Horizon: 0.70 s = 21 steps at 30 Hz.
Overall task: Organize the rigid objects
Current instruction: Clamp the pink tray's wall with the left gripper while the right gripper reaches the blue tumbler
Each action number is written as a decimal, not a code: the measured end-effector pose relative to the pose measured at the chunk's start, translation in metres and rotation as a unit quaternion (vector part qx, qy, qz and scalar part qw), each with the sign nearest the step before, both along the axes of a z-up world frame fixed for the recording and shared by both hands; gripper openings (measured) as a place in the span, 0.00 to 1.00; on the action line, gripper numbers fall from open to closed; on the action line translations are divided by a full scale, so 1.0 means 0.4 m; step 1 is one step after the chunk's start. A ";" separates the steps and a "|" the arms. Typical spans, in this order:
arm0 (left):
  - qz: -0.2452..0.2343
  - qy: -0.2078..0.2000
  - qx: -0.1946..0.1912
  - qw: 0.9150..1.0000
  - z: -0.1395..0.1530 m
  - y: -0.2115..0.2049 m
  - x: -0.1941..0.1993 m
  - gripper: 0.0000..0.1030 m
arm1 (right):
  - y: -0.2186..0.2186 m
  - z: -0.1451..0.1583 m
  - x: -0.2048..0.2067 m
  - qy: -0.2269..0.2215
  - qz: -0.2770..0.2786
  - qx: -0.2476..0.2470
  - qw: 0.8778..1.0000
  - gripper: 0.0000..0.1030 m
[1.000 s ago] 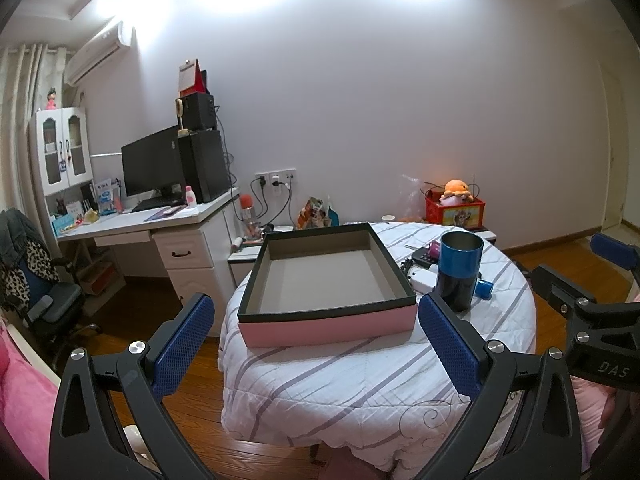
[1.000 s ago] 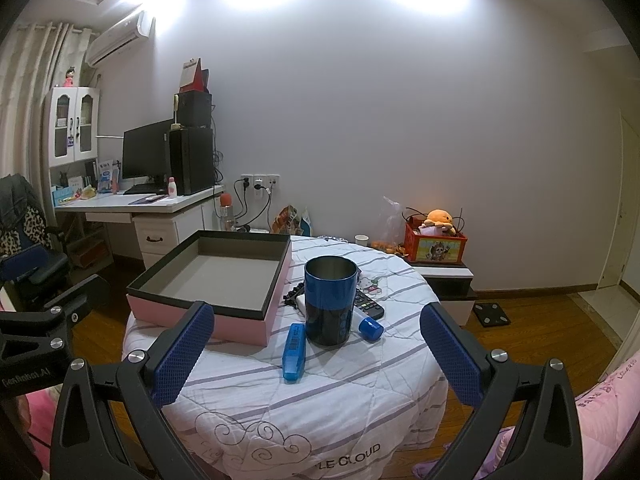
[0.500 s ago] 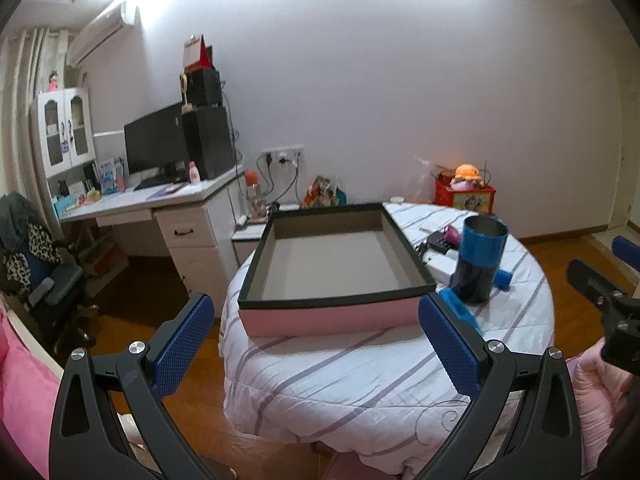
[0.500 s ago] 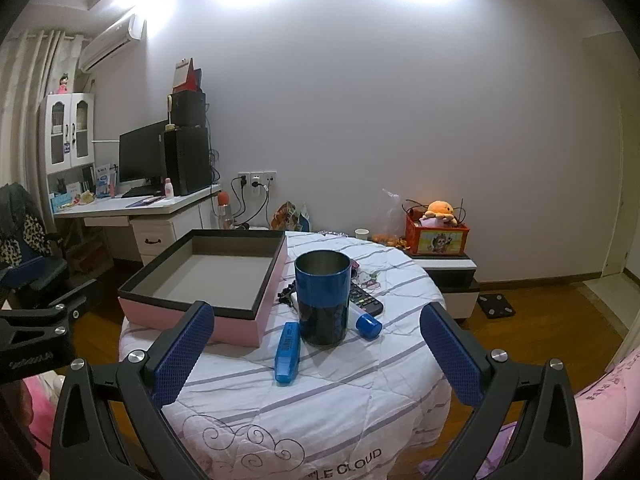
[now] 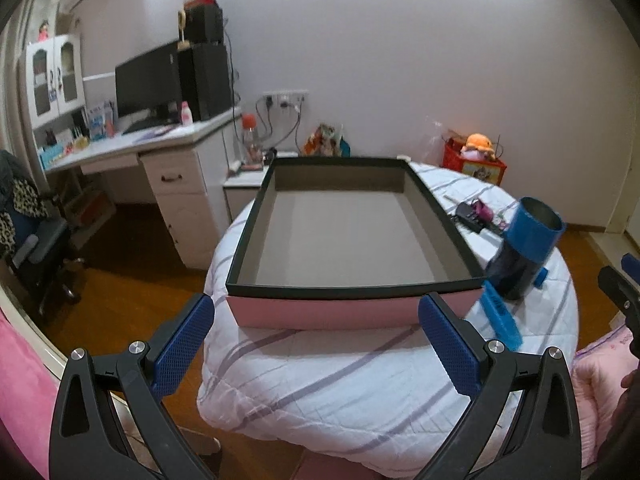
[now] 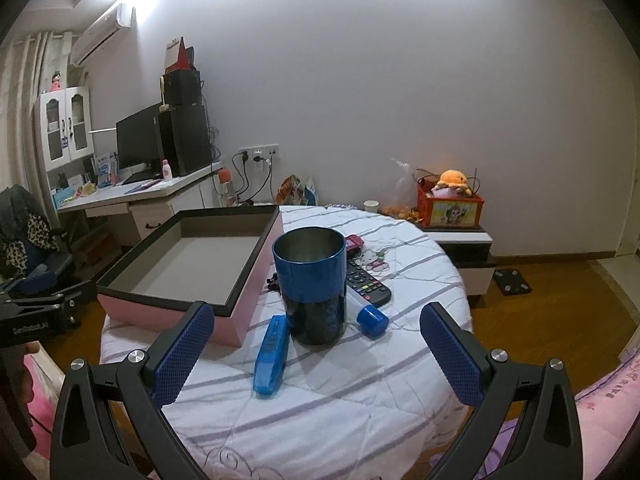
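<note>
The round counter [image 6: 360, 400] is carrying an empty pink box [image 6: 192, 264] at left. Right of it, an empty blue cup [image 6: 312, 288] is standing upright. Near it, a blue bar [image 6: 272, 354] is lying pointing near-to-far. Both the left claw [image 5: 316, 344] and right claw [image 6: 316, 352] are hanging wide open, gripping nothing.

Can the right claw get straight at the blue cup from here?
Probably yes. The right claw is open and empty, the cup stands upright dead ahead, and only bare tablecloth lies between; the blue stapler lies close to its left.
</note>
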State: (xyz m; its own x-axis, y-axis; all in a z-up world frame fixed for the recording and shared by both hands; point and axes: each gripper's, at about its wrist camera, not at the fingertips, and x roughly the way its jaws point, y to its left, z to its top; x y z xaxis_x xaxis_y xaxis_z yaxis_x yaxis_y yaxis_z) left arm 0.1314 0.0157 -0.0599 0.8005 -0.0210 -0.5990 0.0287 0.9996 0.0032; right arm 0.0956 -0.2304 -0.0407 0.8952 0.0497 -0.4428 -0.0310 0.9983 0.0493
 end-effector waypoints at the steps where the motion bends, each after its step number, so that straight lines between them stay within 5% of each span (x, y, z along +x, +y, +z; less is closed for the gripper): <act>1: 0.001 0.005 -0.001 1.000 -0.006 0.006 0.015 1.00 | 0.002 -0.002 0.013 0.003 0.001 -0.001 1.000 1.00; 18: 0.056 0.058 -0.004 0.997 -0.063 0.112 0.266 0.99 | -0.004 -0.055 0.223 0.046 0.003 -0.003 0.999 1.00; 21: 0.050 0.067 -0.021 0.996 -0.077 0.122 0.295 0.79 | -0.006 -0.065 0.255 0.054 0.004 -0.003 0.999 1.00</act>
State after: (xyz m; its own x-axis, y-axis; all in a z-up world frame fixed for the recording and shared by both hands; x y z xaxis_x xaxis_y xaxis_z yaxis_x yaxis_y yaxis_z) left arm 0.2493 0.0646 -0.0905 0.7122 0.0264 -0.7015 -0.0729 0.9967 -0.0365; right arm 0.1976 -0.2328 -0.0666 0.8421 0.0527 -0.5367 -0.0331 0.9984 0.0460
